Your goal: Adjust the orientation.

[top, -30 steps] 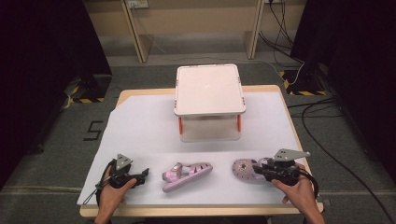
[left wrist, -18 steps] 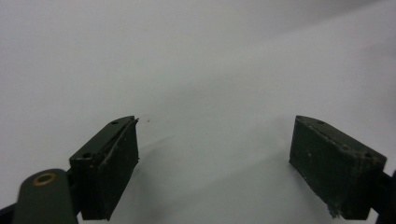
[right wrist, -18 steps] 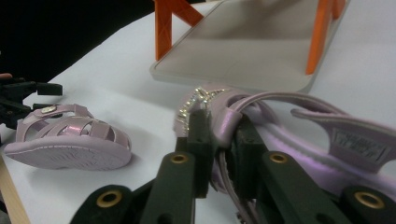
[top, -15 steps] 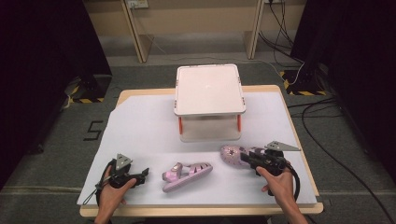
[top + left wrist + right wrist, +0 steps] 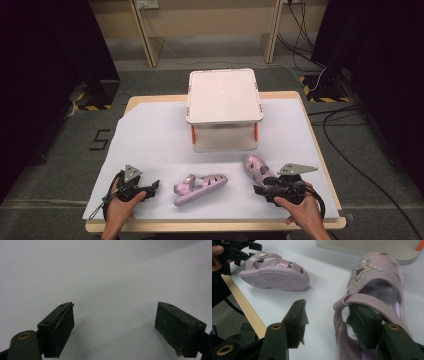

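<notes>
White table (image 5: 150, 135), right gripper (image 5: 327, 322) low, just opening around sandal (image 5: 374, 290) strap

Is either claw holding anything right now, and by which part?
Nothing is held. The right claw has just been opening; one jaw sits inside the sandal's heel end, unclamped. The left claw is open.
</notes>
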Available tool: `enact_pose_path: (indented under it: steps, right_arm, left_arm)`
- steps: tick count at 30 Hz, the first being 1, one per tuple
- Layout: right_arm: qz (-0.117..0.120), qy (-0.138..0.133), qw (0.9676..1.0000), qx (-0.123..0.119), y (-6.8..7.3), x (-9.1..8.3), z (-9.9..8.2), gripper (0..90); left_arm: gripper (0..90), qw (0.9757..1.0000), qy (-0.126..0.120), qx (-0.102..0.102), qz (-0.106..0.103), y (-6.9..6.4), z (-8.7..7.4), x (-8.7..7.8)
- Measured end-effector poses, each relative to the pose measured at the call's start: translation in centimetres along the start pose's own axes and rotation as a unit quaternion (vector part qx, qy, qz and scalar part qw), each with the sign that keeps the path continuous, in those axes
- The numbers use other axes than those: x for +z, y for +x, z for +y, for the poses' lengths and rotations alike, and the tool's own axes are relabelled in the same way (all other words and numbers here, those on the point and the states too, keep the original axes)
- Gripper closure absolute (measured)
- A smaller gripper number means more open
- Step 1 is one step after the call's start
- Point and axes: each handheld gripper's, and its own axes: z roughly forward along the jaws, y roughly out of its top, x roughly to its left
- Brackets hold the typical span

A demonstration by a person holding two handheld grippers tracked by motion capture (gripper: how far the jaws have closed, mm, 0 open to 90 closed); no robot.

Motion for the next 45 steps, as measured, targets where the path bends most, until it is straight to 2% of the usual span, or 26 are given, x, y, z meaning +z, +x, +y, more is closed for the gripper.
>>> enact_pose_path:
  steps: [5, 7, 9, 10, 11, 12, 13, 14, 15, 16, 18, 19, 21, 22, 23, 24, 26, 28, 33, 36, 37, 41, 45]
  right_arm:
    - [-0.001, 0.002, 1.0000, -0.006, 0.2, 0.0, 0.0, 45.3]
    - [0.010, 0.009, 0.9999, -0.008, 0.5, -0.5, 0.0, 41.0]
    - [0.010, 0.010, 0.9998, -0.010, 0.7, -0.7, -0.1, 39.9]
    - [0.013, 0.003, 0.9997, -0.021, 1.1, -1.7, 0.0, 39.8]
    - [0.013, 0.003, 0.9997, -0.021, 1.1, -1.7, 0.0, 39.8]
    - [0.014, -0.014, 0.9991, -0.037, 1.5, -2.7, 0.1, 39.9]
    - [0.014, -0.014, 0.9991, -0.037, 1.5, -2.7, 0.1, 39.9]
    - [0.005, -0.032, 0.9978, -0.059, 1.6, -3.6, 0.3, 40.7]
    - [0.005, -0.032, 0.9978, -0.059, 1.6, -3.6, 0.3, 40.7]
    - [-0.020, -0.051, 0.9951, -0.082, 1.2, -4.1, 0.5, 41.2]
    - [-0.029, -0.054, 0.9944, -0.086, 0.8, -4.1, 0.5, 41.1]
    - [-0.044, -0.062, 0.9921, -0.099, 0.0, -4.2, 0.4, 41.8]
    - [-0.050, -0.062, 0.9912, -0.106, -0.2, -4.1, 0.3, 41.8]
    - [-0.065, -0.064, 0.9884, -0.121, -0.6, -4.2, 0.3, 42.1]
    - [-0.065, -0.064, 0.9884, -0.121, -0.6, -4.2, 0.3, 42.1]
    - [-0.075, -0.071, 0.9865, -0.127, -1.2, -4.4, 0.3, 42.9]
    - [-0.080, -0.070, 0.9857, -0.131, -1.4, -4.5, 0.4, 43.0]
    - [-0.099, -0.070, 0.9835, -0.134, -2.1, -4.5, 0.3, 43.5]
    - [-0.115, -0.044, 0.9842, -0.127, -3.9, -3.8, -0.4, 43.4]
    - [-0.115, -0.034, 0.9842, -0.131, -4.3, -3.3, -0.6, 43.4]
    - [-0.115, -0.025, 0.9834, -0.138, -4.5, -2.7, -0.7, 43.0]
    - [-0.106, -0.011, 0.9834, -0.146, -4.4, -1.6, -0.8, 42.3]
    - [-0.102, -0.015, 0.9828, -0.154, -4.0, -1.3, -0.8, 41.9]
  left_arm:
    - [15.4, 1.0000, -0.001, -0.002, 0.001, 0.0, 0.0, 0.0]
    - [15.4, 1.0000, -0.002, -0.003, 0.001, 0.1, 0.0, -0.1]
    - [15.4, 1.0000, -0.002, -0.003, 0.002, 0.1, 0.0, -0.1]
    - [15.4, 1.0000, -0.002, -0.003, 0.002, 0.1, 0.0, -0.1]
    - [15.4, 1.0000, -0.001, -0.003, 0.003, 0.1, 0.0, -0.1]
    - [15.4, 1.0000, 0.000, -0.003, 0.002, 0.1, -0.1, 0.0]
    - [15.4, 1.0000, 0.000, -0.003, 0.002, 0.1, -0.1, 0.0]
    - [15.4, 1.0000, 0.000, -0.002, 0.002, 0.0, 0.0, 0.0]
    - [15.4, 1.0000, 0.000, -0.002, 0.002, 0.0, 0.0, 0.0]
    - [15.4, 1.0000, -0.001, -0.001, 0.002, 0.0, 0.0, 0.0]
    - [15.4, 1.0000, 0.000, -0.002, 0.002, 0.0, 0.0, 0.0]
    - [15.4, 1.0000, -0.001, -0.003, 0.002, 0.1, 0.0, 0.0]
    - [15.4, 1.0000, -0.003, -0.005, 0.003, 0.1, 0.0, 0.0]
    - [15.4, 1.0000, -0.002, -0.006, 0.004, 0.2, 0.0, 0.0]
    - [15.5, 1.0000, -0.002, -0.006, 0.004, 0.2, 0.0, 0.0]
    - [15.5, 1.0000, -0.003, -0.006, 0.003, 0.2, 0.0, 0.0]
    - [15.4, 1.0000, -0.002, -0.005, 0.003, 0.2, 0.0, 0.0]
    - [15.4, 1.0000, -0.003, -0.006, 0.003, 0.2, 0.0, 0.1]
    - [15.4, 1.0000, -0.003, -0.008, 0.002, 0.3, 0.1, 0.1]
    - [15.4, 1.0000, -0.003, -0.007, 0.003, 0.3, 0.2, 0.1]
    - [15.4, 1.0000, -0.003, -0.008, 0.002, 0.2, 0.2, 0.2]
    - [15.4, 1.0000, 0.000, -0.006, 0.000, 0.1, 0.3, 0.4]
    - [15.4, 1.0000, 0.001, -0.006, 0.001, 0.1, 0.3, 0.4]
